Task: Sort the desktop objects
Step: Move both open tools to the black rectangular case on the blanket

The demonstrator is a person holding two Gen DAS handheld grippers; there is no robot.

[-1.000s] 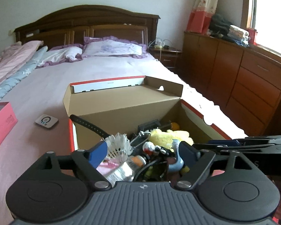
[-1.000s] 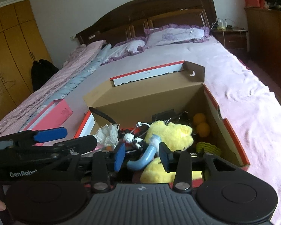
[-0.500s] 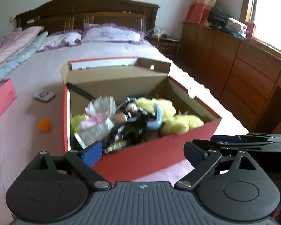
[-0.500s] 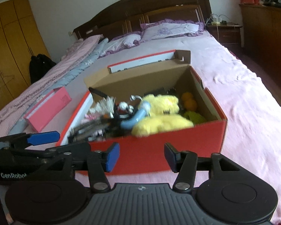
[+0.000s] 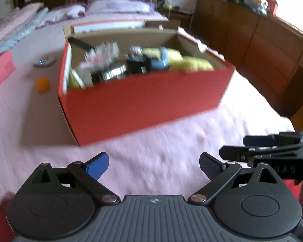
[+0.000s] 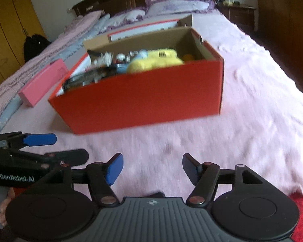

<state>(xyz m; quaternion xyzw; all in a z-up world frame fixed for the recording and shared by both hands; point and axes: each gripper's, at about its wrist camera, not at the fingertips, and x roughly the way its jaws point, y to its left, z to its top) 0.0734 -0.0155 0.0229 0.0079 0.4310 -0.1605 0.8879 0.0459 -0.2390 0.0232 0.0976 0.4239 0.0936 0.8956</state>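
A red cardboard box (image 5: 143,100) stands open on the pink bedspread, also in the right wrist view (image 6: 147,98). It is heaped with small things: a yellow plush toy (image 6: 155,60), a white shuttlecock (image 5: 107,50), a light blue piece (image 5: 161,62) and dark items too blurred to name. My left gripper (image 5: 153,162) hovers over bare bedspread in front of the box, its jaws opening with nothing between them. My right gripper (image 6: 152,162) hangs beside it, jaws also opening and empty. Each gripper shows at the edge of the other's view.
An orange ball (image 5: 42,84) and a small white round device (image 5: 44,62) lie on the bed left of the box. A pink box (image 6: 43,80) sits further left. Wooden dressers (image 5: 262,46) line the right side; pillows and the headboard are at the far end.
Both grippers have drawn back from above the box's contents to the near side of the bed and sunk lower. Their jaws have spread wider. The box's red front wall now faces them.
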